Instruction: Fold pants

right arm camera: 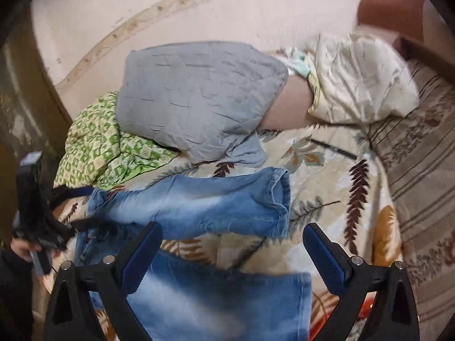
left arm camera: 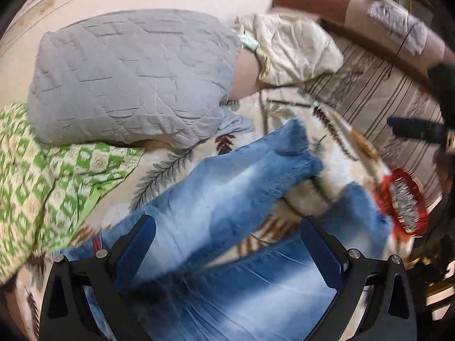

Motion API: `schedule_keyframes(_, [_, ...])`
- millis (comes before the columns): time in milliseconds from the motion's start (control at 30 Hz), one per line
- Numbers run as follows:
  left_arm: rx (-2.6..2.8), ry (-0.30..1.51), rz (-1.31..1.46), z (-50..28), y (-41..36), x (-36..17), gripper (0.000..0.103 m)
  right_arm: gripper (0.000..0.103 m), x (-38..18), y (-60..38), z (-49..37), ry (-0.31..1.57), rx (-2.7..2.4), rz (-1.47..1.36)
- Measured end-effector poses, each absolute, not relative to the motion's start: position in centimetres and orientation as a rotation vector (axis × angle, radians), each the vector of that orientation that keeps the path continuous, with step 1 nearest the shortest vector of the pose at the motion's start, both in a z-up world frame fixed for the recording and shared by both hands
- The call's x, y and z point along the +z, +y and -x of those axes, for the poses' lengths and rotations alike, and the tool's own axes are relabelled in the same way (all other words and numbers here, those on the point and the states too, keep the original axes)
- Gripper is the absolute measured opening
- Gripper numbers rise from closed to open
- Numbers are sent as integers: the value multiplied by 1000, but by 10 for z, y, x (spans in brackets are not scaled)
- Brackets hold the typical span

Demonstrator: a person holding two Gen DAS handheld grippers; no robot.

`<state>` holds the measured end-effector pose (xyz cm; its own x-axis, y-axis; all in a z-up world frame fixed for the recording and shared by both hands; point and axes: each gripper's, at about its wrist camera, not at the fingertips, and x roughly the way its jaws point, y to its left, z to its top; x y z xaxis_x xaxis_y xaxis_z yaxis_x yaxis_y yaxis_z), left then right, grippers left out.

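Observation:
Light blue washed jeans (left arm camera: 227,193) lie spread on a leaf-print bedsheet (left arm camera: 176,164), the two legs parted. My left gripper (left arm camera: 227,227) hovers open just above the upper part of the legs, with nothing between its fingers. In the right wrist view the far leg (right arm camera: 199,204) runs across the sheet and the near leg (right arm camera: 221,298) lies below my right gripper (right arm camera: 233,236), which is open and empty above the gap between the legs. The left gripper (right arm camera: 81,207) shows blurred at the waist end, held by a hand (right arm camera: 20,250).
A grey quilted pillow (right arm camera: 199,99), a green checked cloth (right arm camera: 108,147) and a cream pillow (right arm camera: 361,82) lie behind the jeans. A dark pen (right arm camera: 332,147) rests on the sheet. A striped brown blanket (right arm camera: 426,170) borders the right. A red round object (left arm camera: 403,204) lies by one hem.

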<state>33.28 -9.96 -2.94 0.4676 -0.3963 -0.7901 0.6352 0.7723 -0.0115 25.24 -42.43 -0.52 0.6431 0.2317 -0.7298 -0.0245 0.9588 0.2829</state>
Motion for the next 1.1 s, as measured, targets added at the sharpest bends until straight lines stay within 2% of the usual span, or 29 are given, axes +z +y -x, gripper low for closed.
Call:
schedule_keyframes(333, [-777,881,-558,-390,-172,-78,101,98,-72,-463,-350,1053,121,-435])
schedule_keyframes(400, [-782,887,-603,-401,-182,-88,101,94,-85,-464,-364,1084,124,-442])
schedule_keyframes(467, [-781,898,-621,-413,-185,-97,101,85,-98,-464,-376,1110,140,-457])
schedule_keyframes(533, [-779,914,-612,-425,-186,-104,101,84,-110,-462,-387,1126,153,-463])
schedule_keyframes(667, [-776,961,-581,-450,-187,-115,99,74,-128,-460,-406,1160,155,-459])
schedule_keyframes(700, [-778,973,-582,-453,-187,-118,96,71,-131,-461,-411,1162,160,-464])
schedule_keyframes(733, [-778,987,-585,-456,-187,-121,92,62,-134,-461,-415,1161,163,-468])
schedule_keyframes(767, [-778,1012,-585,-460,-188,-125,81,51,-136,-462,-418,1161,162,-472])
schedule_keyframes(800, [-784,1044,-578,-464,-188,-129,63,44,-137,-463,-421,1157,157,-471])
schedule_keyframes(833, [-785,1073,-568,-467,-187,-133,49,30,-138,-463,-423,1153,156,-466])
schedule_keyframes(867, [-774,1115,-556,-471,-186,-139,22,19,-138,-463,-423,1151,160,-459])
schedule_keyframes(900, [-760,1144,-547,-473,-184,-144,7,12,-138,-462,-423,1152,162,-450])
schedule_keyframes(933, [-754,1158,-540,-473,-182,-146,6,7,-137,-461,-421,1147,160,-439])
schedule_keyframes(1100, [-787,1054,-525,-444,-171,-117,4,5,-123,-466,-405,1115,154,-417])
